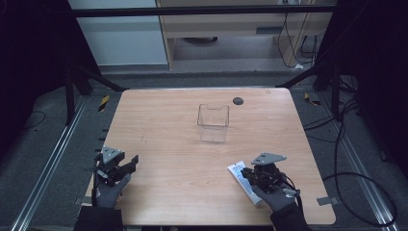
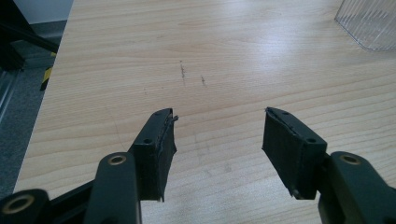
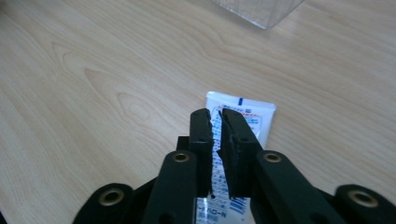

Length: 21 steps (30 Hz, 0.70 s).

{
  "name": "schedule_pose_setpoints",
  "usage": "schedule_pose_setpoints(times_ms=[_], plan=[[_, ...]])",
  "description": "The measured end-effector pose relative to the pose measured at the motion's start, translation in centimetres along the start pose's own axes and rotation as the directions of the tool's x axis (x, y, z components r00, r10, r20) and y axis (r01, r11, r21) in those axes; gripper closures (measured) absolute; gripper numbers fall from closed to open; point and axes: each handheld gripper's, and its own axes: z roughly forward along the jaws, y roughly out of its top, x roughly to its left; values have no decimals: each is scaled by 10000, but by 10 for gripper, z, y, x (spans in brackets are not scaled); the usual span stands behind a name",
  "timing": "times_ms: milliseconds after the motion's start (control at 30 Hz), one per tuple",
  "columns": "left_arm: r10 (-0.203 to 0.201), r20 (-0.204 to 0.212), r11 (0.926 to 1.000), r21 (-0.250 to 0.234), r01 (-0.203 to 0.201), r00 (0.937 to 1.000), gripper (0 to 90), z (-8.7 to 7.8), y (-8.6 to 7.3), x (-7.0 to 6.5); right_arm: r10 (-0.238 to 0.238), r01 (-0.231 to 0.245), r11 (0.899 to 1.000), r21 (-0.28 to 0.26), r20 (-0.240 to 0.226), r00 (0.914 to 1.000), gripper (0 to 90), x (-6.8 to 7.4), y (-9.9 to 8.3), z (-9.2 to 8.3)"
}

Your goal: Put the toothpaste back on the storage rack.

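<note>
A white tube with blue print lies flat on the wooden table near the front right. My right gripper hovers over it, its jaws a narrow slit apart; the tube's print shows through the slit and the pads do not pinch it. At the front left, my left gripper stands wide open over bare wood with nothing between its fingers. A clear plastic container stands upright in the middle of the table, apart from both grippers.
A small dark round spot sits near the table's far edge behind the container. Black frame bars, cables and grey floor surround the table. Bare wood lies between the two grippers and the container.
</note>
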Motion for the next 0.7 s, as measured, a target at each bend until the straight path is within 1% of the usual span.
schedule_pose_setpoints(times_ms=[33, 67, 100, 133, 167, 200, 233, 267, 300, 333, 400, 500, 533, 600, 633, 700], plan=[[2, 0, 10000, 6, -2, 10000, 423, 0, 0, 0, 72, -72, 10000, -3, 29, 10000, 774, -1, 2, -4], [6, -6, 10000, 25, -6, 10000, 423, 0, 0, 0, 72, -72, 10000, -3, 29, 10000, 774, -1, 2, -4], [16, -9, 10000, 35, -16, 10000, 422, 0, 0, 0, 50, -50, 10000, 1, 95, 9999, 761, -2, 4, -7], [57, -22, 10000, 67, -57, 10000, 421, 1, 0, -1, 41, -41, 10000, 1, 222, 9997, 719, -2, 7, -11], [57, -22, 10000, 67, -57, 10000, 421, 1, 0, -1, 41, -41, 10000, 1, 222, 9997, 719, -2, 7, -11], [70, -1, 10000, 63, -70, 10000, 420, 2, 0, -1, 61, -59, 10000, -78, 299, 9995, 696, -3, 9, -14], [70, -1, 10000, 63, -70, 10000, 418, 2, 0, -1, 61, -59, 10000, -78, 299, 9995, 696, -3, 9, -14], [76, 6, 9999, 68, -76, 10000, 418, 2, 0, -1, 110, -108, 9999, -45, 321, 9994, 681, -3, 10, -15], [82, 4, 9999, 65, -82, 10000, 417, 2, 0, -1, 174, -175, 9998, 4, 469, 9987, 668, -4, 13, -16], [77, 3, 9999, 85, -77, 10000, 416, 2, 0, -1, 184, -186, 9998, 34, 493, 9986, 630, -4, 13, -16], [83, 6, 9999, 117, -83, 10000, 416, 2, -1, -1, 225, -229, 9997, 60, 576, 9981, 614, -4, 14, -16], [73, 18, 9999, 83, -73, 10000, 415, 2, -1, 0, 370, -399, 9983, 430, 680, 9970, 547, -5, 16, -14], [90, 11, 9999, 100, -90, 10000, 415, 2, -1, 0, 305, -349, 9976, 594, 730, 9969, 522, -4, 18, -12], [103, 12, 9999, 119, -103, 9999, 414, 2, -1, 0, 269, -313, 9977, 601, 742, 9969, 508, -4, 18, -11], [128, 10, 9998, 144, -128, 9999, 414, 3, -1, 0, 250, -309, 9968, 738, 793, 9965, 474, -3, 19, -9], [134, 21, 9998, 163, -134, 9999, 413, 3, -1, 0, 245, -323, 9956, 883, 884, 9958, 450, -3, 19, -7]])
